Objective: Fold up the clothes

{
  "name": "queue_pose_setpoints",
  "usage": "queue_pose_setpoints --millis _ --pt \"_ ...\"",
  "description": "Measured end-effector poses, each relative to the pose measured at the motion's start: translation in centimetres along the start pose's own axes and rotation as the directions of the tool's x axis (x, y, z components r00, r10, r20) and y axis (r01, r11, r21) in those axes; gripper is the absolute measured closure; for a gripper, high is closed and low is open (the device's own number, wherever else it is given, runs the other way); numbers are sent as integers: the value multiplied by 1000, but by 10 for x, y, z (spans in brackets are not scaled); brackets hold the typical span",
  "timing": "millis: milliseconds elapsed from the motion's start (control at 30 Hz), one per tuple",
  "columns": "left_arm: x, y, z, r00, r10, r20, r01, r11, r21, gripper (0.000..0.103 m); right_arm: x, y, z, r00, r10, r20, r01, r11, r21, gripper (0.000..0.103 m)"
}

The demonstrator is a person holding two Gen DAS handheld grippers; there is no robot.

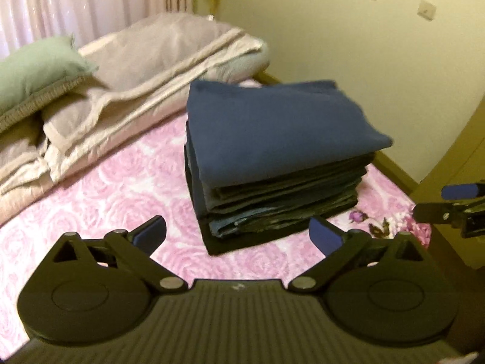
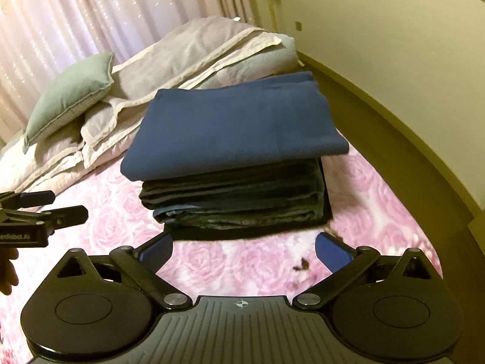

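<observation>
Both grippers, left gripper (image 1: 238,235) and right gripper (image 2: 244,248), hover spread and empty before the stack of folded clothes (image 2: 233,157) near the bed's (image 1: 91,200) wall-side edge.

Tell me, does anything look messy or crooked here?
Only a little. The blue top piece sits askew on the stack of folded clothes, sticking out past the darker layers underneath. Nothing looks spilled or damaged.

A stack of folded clothes (image 1: 272,163) sits on the pink rose-patterned bedspread (image 1: 106,200), toward its right side and well away from the near edge. On top lies a navy blue garment (image 1: 272,127), folded flat into a rectangle and overhanging the layers below. Under it are darker grey and black pieces with one lighter blue fold, edges roughly aligned.
</observation>
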State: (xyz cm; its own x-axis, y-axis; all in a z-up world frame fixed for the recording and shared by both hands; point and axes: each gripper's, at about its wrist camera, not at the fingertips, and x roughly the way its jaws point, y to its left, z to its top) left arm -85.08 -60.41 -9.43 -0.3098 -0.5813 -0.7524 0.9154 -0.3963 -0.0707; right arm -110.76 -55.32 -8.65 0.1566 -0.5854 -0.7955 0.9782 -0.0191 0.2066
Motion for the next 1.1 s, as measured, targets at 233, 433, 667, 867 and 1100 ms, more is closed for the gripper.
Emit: queue_pose_setpoints --millis 233,433,667,867,1100 --pt "-28 -1 -15 999 -42 15 42 999 -2 2 -30 18 -30 999 -36 33 35 998 50 0" --pt "-42 -10 -25 999 -45 -1 45 999 15 2 -47 27 -40 996 -76 36 74 996 47 0" --pt "-55 -32 -28 999 34 33 -34 999 23 2 -59 26 -31 994 -99 43 99 995 -4 0" --pt "-67 -49 -31 996 83 15 -82 996 -37 2 -70 15 -26 996 -75 48 79 994 -76 0" --pt "-81 -68 -37 995 95 -27 -98 987 -129 2 -81 -3 -32 998 -39 46 43 994 -97 0"
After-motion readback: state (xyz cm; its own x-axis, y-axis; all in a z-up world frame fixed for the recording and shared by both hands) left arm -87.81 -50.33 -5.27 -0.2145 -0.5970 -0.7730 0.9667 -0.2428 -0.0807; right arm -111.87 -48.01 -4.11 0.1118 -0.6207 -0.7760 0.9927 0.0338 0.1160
